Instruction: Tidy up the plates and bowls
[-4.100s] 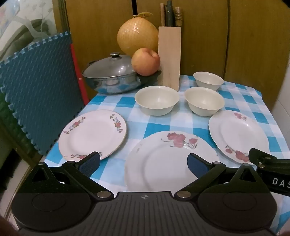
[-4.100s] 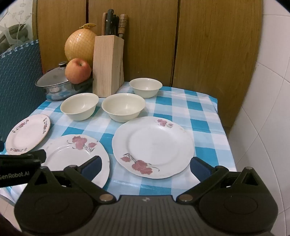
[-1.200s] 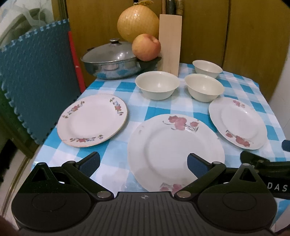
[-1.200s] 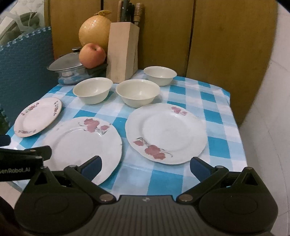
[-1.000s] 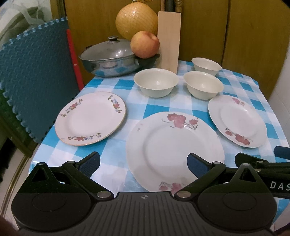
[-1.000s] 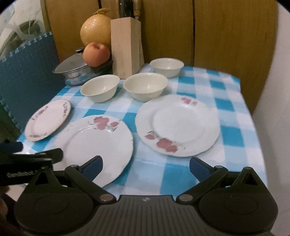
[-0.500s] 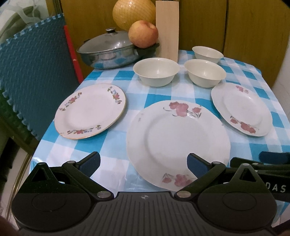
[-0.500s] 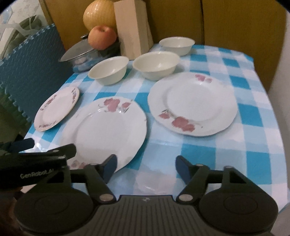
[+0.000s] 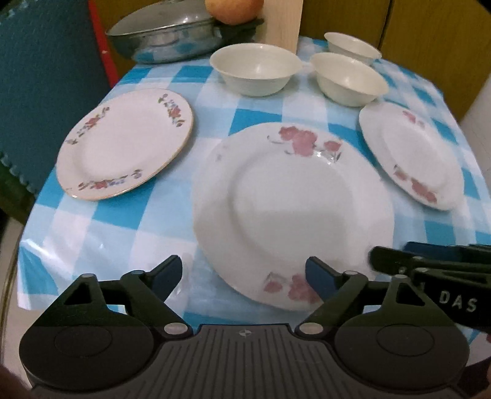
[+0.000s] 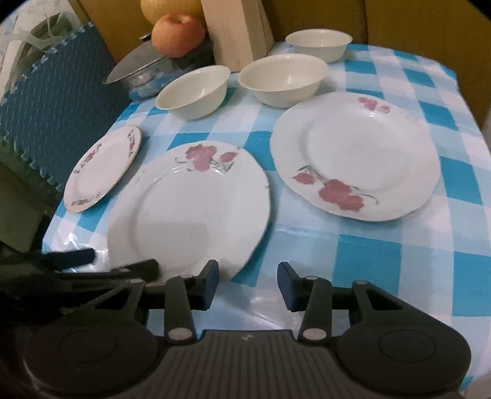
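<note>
Left gripper (image 9: 244, 274) sits at the bottom of the left wrist view, jaws wide apart and just been closing a bit. The near rim of the big plate (image 9: 291, 208) lies between the tips, but the pads don't press on it; nothing is held. Its right pad (image 9: 319, 276) overlaps the plate's lower rose print; whether it touches the plate can't be told.

Right gripper (image 10: 248, 280) is at bottom centre of the right wrist view, jaws narrowed to a small gap after just closing. Only blue-check cloth (image 10: 399, 245) shows between the tips, so it grips nothing. Its left pad (image 10: 210, 280) sits just at the lower right rim of the big plate; contact unclear. In the left wrist view the right gripper shows at lower right, edge on.

Plates: the big plate is centre frame in the left wrist view. The small plate (image 9: 122, 144) with a gilt rim lies to its left, apart from it. The rose plate (image 9: 411, 153) is at the right, apart. All lie flat on the cloth.

Bowls: the left bowl (image 9: 256, 69) and mid bowl (image 9: 349, 78) are at upper centre, side by side, rims close. The far bowl (image 9: 353, 47) is behind the mid bowl.

Top of frame: pan (image 9: 162, 36) with lid, apple (image 9: 233, 9) beside it, wood block (image 9: 284, 24). Blue foam mat (image 9: 46, 76) at left.
</note>
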Available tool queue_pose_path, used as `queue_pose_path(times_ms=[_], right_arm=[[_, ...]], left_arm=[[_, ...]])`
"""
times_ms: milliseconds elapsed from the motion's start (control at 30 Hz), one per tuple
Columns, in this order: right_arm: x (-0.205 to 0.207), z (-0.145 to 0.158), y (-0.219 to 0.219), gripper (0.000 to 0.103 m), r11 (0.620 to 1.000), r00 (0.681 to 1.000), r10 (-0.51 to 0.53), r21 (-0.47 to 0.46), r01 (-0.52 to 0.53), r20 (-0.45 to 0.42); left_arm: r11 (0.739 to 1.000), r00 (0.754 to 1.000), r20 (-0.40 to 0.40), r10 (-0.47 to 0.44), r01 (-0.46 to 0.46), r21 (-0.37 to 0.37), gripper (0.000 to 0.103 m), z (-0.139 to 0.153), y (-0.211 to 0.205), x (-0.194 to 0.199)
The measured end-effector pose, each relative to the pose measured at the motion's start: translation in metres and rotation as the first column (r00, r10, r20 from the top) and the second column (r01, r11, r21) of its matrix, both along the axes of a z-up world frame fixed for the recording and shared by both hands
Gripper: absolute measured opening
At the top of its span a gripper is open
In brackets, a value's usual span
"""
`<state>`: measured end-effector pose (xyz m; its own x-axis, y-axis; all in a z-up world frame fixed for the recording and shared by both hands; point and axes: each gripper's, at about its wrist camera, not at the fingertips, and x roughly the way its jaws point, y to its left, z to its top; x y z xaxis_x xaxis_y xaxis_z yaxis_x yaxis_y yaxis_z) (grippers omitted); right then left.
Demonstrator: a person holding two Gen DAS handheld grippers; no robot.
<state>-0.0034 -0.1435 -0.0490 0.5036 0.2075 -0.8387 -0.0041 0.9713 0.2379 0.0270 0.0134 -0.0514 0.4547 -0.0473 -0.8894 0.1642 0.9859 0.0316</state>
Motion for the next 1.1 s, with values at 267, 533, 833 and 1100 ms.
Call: queue_pose_path(times_ms=[267,533,833,1100], right_arm=[[0.02,-0.003,-0.01,0.033,0.997,0.998,0.04,0.066,-0.037,-0.043],[0.05,-0.001,-0.013,0.033,0.996,0.995,0.043,0.079,-0.036,-0.089],[0.052,-0.002,-0.009,0.027,0.997,0.997,0.065,0.037,-0.063,-0.048],[0.03,0.007,-0.012,0.025,0.992,0.994,0.107,0.073,-0.104,-0.032]], left_arm=[[0.995,0.996,-0.031,-0.08,0.081,0.05,0.091,-0.003,-0.012,0.02],[0.997,0.993,-0.087,-0.082,0.082,-0.013,0.095,-0.009,-0.005,0.057],[0.995,0.994,-0.057,-0.095,0.094,-0.02,0.092,-0.008,-0.005,0.064],[0.993,0.993,-0.009,-0.118,0.118,0.002,0.087,0.001,-0.002,0.042]])
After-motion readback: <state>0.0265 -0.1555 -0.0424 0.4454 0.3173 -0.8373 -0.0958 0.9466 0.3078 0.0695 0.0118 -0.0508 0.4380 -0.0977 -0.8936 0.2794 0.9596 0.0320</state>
